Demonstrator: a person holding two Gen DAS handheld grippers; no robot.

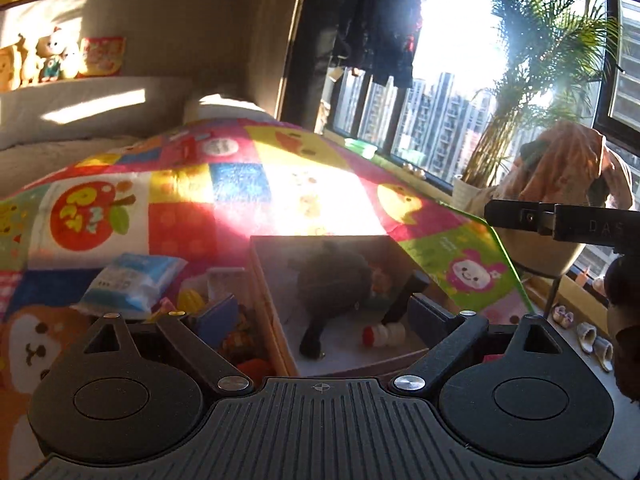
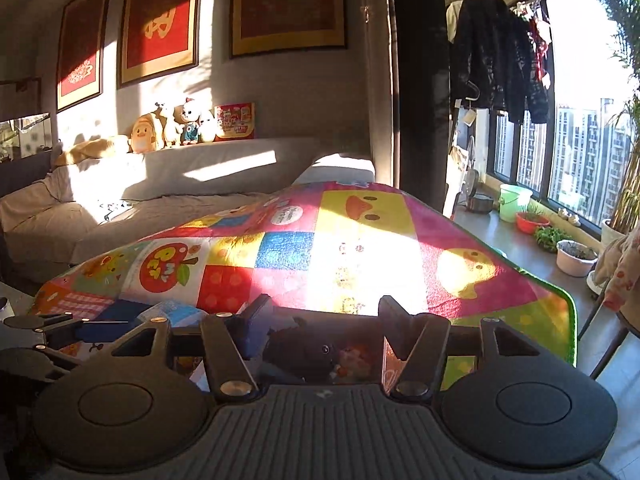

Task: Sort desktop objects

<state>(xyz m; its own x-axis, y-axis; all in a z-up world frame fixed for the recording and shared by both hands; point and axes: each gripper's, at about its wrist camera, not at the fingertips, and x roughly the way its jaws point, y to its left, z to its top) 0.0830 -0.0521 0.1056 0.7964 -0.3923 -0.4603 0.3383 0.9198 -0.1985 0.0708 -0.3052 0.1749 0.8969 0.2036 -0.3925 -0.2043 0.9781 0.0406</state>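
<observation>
A worktop under a bright patchwork cloth (image 2: 360, 240) stands in strong sun, a grey sofa (image 2: 180, 176) and red framed pictures (image 2: 160, 32) behind. An apple patch reads "PET" (image 1: 86, 216). The left tool (image 1: 320, 312) stands wide and empty above the open box (image 1: 276, 320) with a dark plush toy (image 1: 336, 280) inside. The right tool (image 2: 324, 320) is half open, gripping nothing.

Both wrist views near, facing across shared patchwork mat (image 1: 224, 208) toward window (image 2: 580, 152)
</observation>
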